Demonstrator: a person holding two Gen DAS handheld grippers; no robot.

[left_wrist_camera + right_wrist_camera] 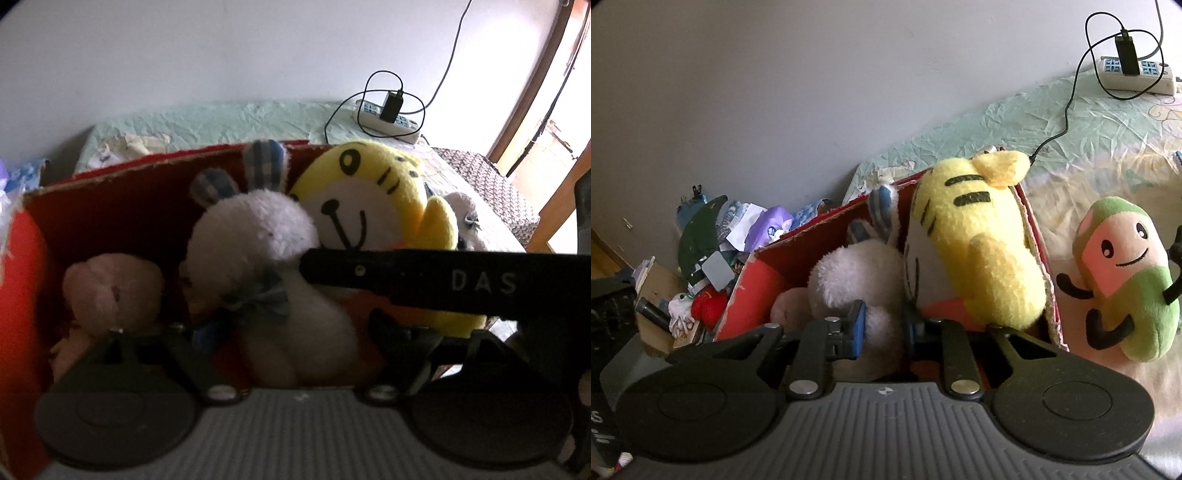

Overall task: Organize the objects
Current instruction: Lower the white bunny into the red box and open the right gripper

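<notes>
A: The right gripper (pixel 882 328) is seen closed on the lower body of the white plush rabbit with blue checked ears (pixel 857 280), a blue pad pressed against its fleece at about 9 o'clock of the pinched part. The left gripper (pixel 277 332) is seen with its fingers spread wide on either side of the same rabbit; no pad is shown pressing on it.

B: Where is the rabbit placed?

A: It is held upright inside the open red cardboard box (pixel 750 295). At its 3 o'clock the large yellow plush tiger with black stripes (pixel 975 251) is leaned over the box rim; at its 9 o'clock, in the left wrist view, a small pale pink plush bear (pixel 110 291) is seated low.

B: What may be judged to go wrong?

A: Three faults may be expected. The fleece is soft and is gripped on a narrow fold only, so the rabbit may be pulled free or twisted if it is pushed down hard. The tiger is propped against the rim and overhangs it, so it may be tipped out towards 3 o'clock if the rabbit is wedged against it. The two grippers are crowded together, the right one lying across the left wrist view, so a collision may be caused by any sideways move.

B: Is anything left outside?

A: A green and pink plush toy with a smiling face (pixel 1123 280) is seen on the bedcover (pixel 997 122), at 3 o'clock of the box.
</notes>
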